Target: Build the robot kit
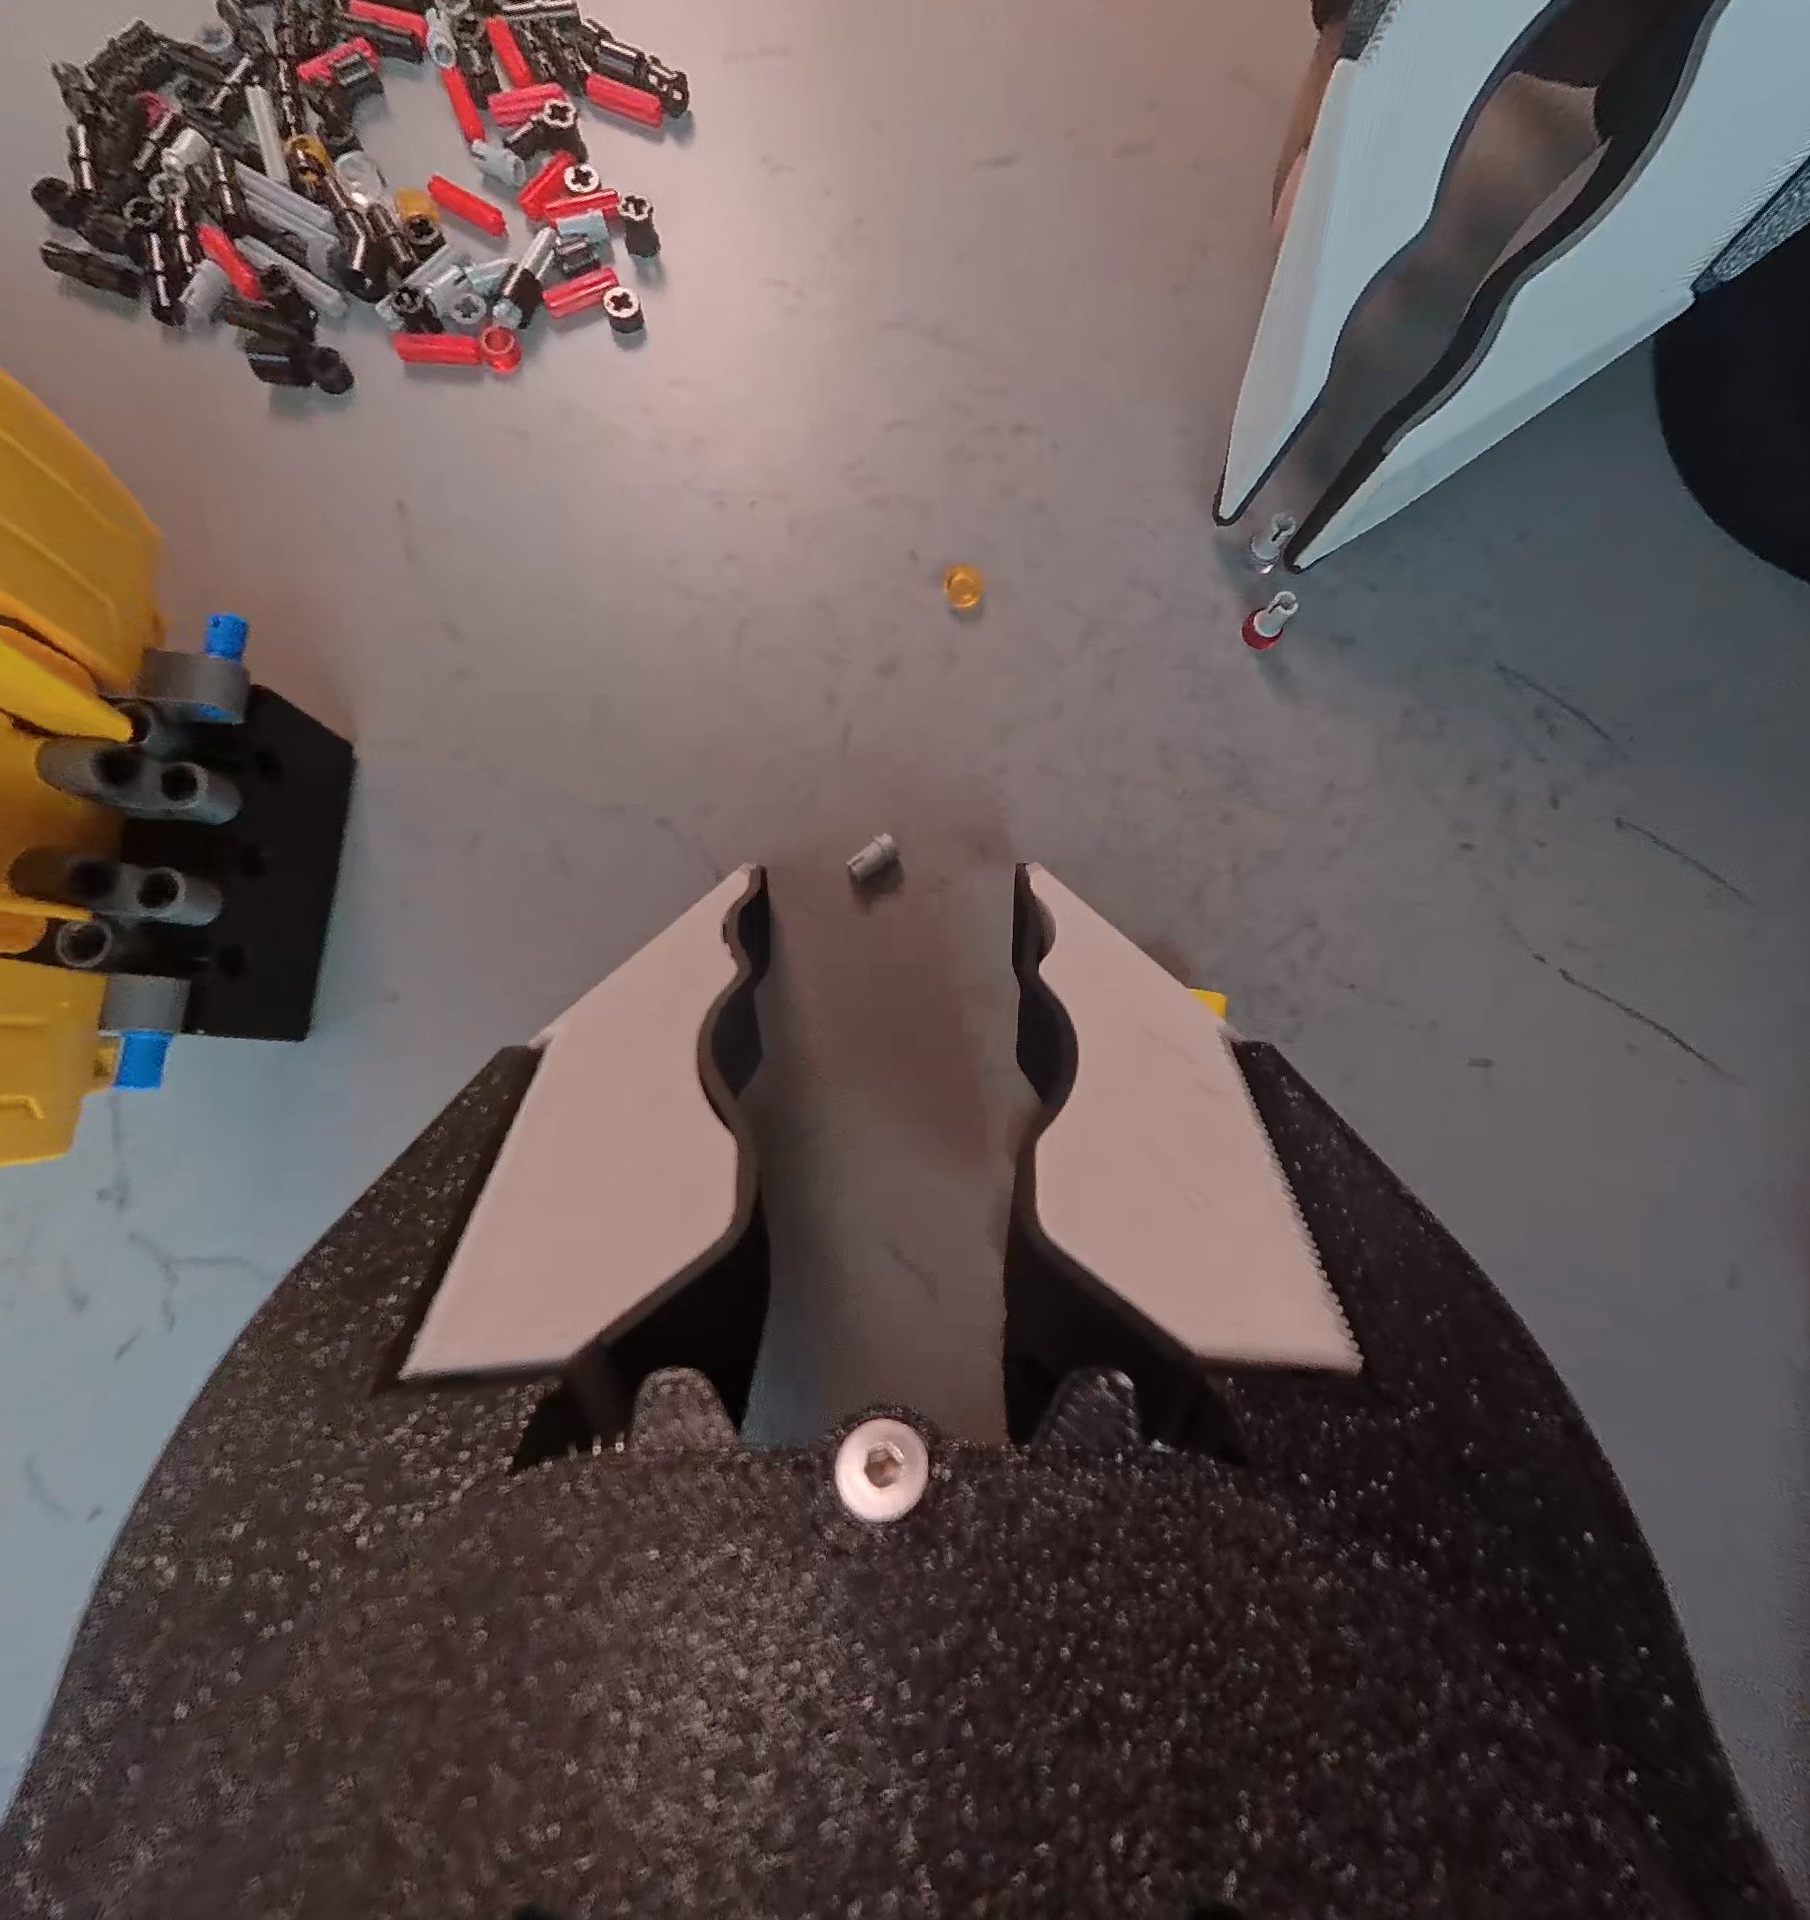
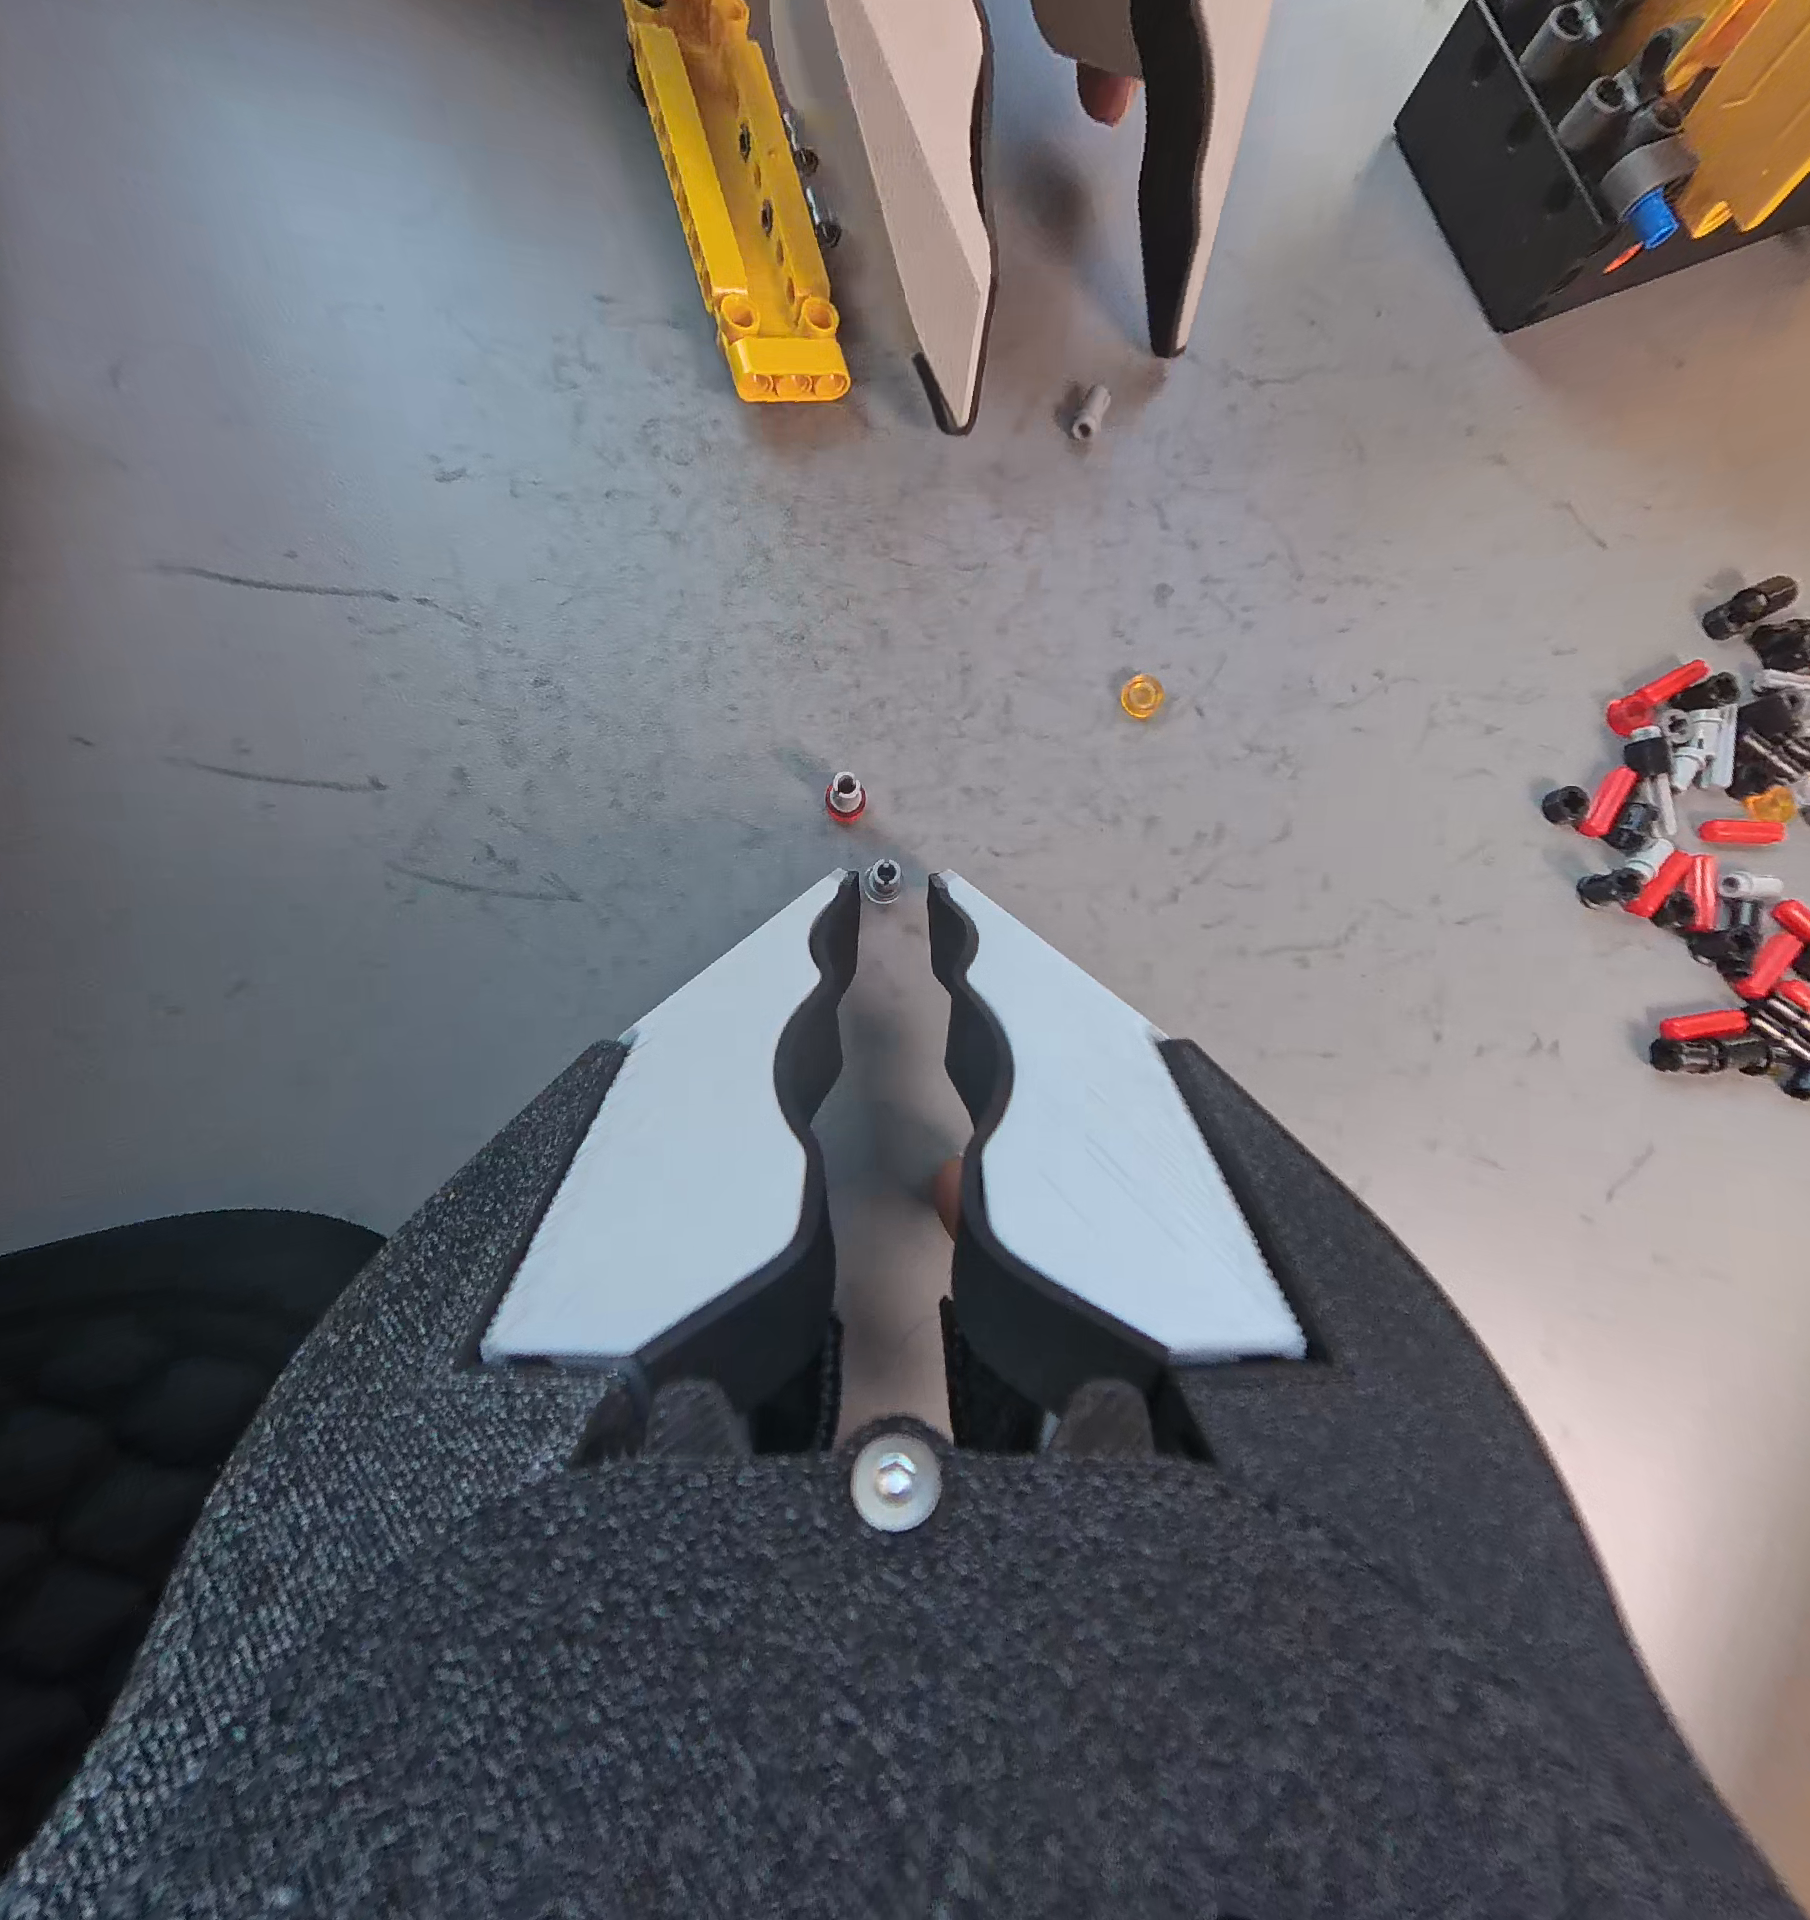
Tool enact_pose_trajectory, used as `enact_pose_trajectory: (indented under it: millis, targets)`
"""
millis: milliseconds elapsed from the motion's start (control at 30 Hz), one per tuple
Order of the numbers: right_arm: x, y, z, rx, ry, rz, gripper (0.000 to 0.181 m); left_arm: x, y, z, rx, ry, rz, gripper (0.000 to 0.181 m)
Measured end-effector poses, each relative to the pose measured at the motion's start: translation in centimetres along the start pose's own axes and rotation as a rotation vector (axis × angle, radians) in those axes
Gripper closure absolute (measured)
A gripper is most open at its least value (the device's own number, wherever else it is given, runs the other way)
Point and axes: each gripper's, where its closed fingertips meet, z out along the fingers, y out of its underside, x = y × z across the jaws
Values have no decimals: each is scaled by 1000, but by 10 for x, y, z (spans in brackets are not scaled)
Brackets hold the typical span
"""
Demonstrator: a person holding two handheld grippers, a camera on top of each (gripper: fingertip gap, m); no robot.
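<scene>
**Loose building-toy parts on grey counter**

Left gripper (image 1: 890, 883): fingers wide apart, empty, grey bush (image 1: 873, 859) just ahead. Right gripper (image 2: 893, 883): fingers narrowly parted around clear pin (image 2: 882, 881), not clamped. Nearby: red pin (image 2: 845, 798), amber stud (image 2: 1141, 695), parts pile (image 1: 361, 177). No legible writing.

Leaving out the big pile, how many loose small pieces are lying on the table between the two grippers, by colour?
Grey sleeve, just off the left gripper: 1
Clear pin, between the right gripper tips: 1
Red-based pin: 1
Orange round stud: 1
Total: 4
</scene>
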Motion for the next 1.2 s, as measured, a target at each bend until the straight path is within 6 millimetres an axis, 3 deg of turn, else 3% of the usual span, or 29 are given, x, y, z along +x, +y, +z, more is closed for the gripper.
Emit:
enact_pose_trajectory:
  millis: [167,367,533,700,800,900,1033,1200]
  targets:
    - [3,0,0,5,20,-5,176,0,-18,-12,127,50,-46,146]
    - [3,-7,-1,41,40,-40,178,34,-38,-14,238,206,-27,160]
    - [11,-51,-21,253,149,-91,178,59,-62,-19,350,350,-133,162]
    - [13,-67,-24,304,221,-114,178,63,-70,-20,384,372,-185,166]
    - [12,-63,-21,279,208,-106,178,62,-69,-18,382,360,-182,171]
    - [18,-38,-11,143,205,-76,178,56,-62,-11,335,304,-161,171]
    - [24,-8,-6,12,185,-2,178,49,-49,-9,257,221,-66,164]
    - [27,3,-7,-38,178,35,176,44,-24,-20,111,196,45,148]
